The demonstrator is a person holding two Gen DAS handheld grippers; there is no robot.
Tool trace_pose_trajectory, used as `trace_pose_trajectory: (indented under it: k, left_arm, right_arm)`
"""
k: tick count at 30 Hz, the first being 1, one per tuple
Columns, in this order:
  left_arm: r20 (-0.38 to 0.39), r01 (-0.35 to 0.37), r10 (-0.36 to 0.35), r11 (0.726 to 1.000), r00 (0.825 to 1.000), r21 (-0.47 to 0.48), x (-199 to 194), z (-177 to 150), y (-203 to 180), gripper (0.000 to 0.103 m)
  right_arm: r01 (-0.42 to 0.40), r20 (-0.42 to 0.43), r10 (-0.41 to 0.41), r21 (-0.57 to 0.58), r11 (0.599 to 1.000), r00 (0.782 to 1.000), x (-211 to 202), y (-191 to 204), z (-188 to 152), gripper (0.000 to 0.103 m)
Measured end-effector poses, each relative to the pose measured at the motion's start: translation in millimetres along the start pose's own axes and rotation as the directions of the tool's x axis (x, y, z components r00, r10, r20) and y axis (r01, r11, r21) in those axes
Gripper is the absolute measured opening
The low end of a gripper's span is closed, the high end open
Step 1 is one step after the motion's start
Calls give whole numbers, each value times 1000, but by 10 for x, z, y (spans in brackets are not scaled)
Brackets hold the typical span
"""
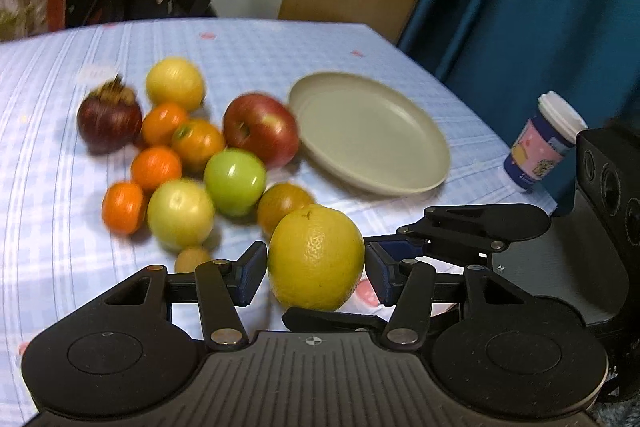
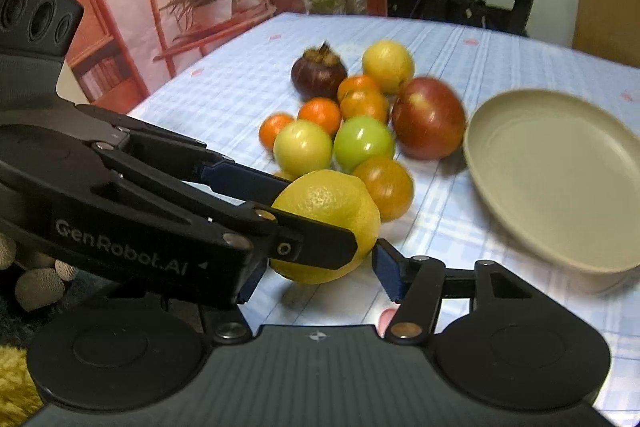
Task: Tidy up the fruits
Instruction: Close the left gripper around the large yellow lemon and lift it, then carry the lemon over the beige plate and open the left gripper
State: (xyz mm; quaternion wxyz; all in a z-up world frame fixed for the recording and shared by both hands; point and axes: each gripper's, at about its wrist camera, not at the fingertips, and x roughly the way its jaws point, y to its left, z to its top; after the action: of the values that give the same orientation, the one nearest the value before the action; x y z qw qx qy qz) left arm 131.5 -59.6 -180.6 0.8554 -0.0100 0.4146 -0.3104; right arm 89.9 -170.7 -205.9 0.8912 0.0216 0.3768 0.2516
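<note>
Presently the left gripper (image 1: 316, 269) has the yellow orange (image 1: 316, 259) between its pads at lower centre, seemingly gripped; the right gripper (image 2: 316, 273) flanks the same fruit, contact unclear. Up-right lies one empty plate (image 1: 424, 163); up-left, a pile of eleven more fruits.

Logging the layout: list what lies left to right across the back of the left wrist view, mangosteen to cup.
Mangosteen → yellow citrus → red apple → empty plate → lidded cup.
</note>
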Motion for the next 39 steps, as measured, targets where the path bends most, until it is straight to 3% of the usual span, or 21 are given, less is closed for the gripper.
trace_pose_trajectory:
  k: [9, 20, 26, 39]
  left_arm:
    - [21, 10, -11, 997, 1000, 81, -29, 252, -214, 57]
    - [-19, 54, -52, 989, 998, 135, 444, 658, -335, 57]
    - [-26, 79, -77, 991, 997, 109, 723, 870, -300, 57]
    - [-73, 49, -47, 999, 996, 16, 1305, 1131, -127, 57]
  right_arm:
    - [40, 82, -44, 45, 998, 996, -244, -95, 96, 61]
    - [99, 123, -121, 169, 981, 985, -277, -565, 193, 61]
    - [123, 141, -153, 203, 971, 978, -241, -866, 266, 61]
    - [142, 96, -164, 200, 969, 982, 162, -1309, 418, 61]
